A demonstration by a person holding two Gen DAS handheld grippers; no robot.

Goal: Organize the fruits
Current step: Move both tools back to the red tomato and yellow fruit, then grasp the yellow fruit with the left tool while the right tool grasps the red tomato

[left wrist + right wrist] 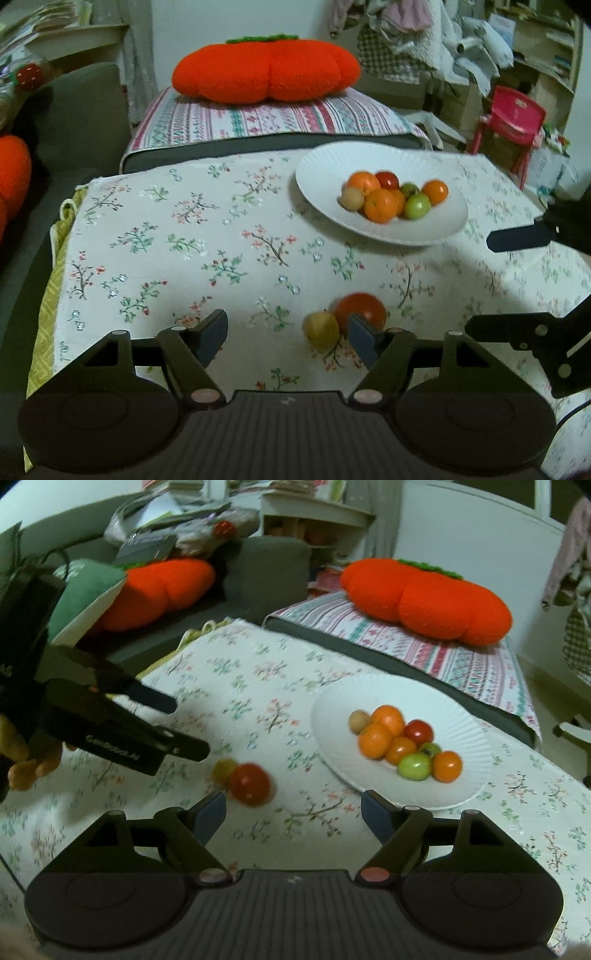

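Floral cloth (155,236) under ribbed white plate (332,166) of round, glossy fruits (391,195)

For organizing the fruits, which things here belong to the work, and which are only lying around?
Belong to the job:
- white plate holding a pile of fruits
- red tomato on the tablecloth
- yellowish fruit beside it

Just lying about:
- orange pumpkin cushion
- striped cover
- pink chair
- floral tablecloth

plate (454,709): eight fruits | red fruit (250,783) on cloth | right tool (291,812) empty
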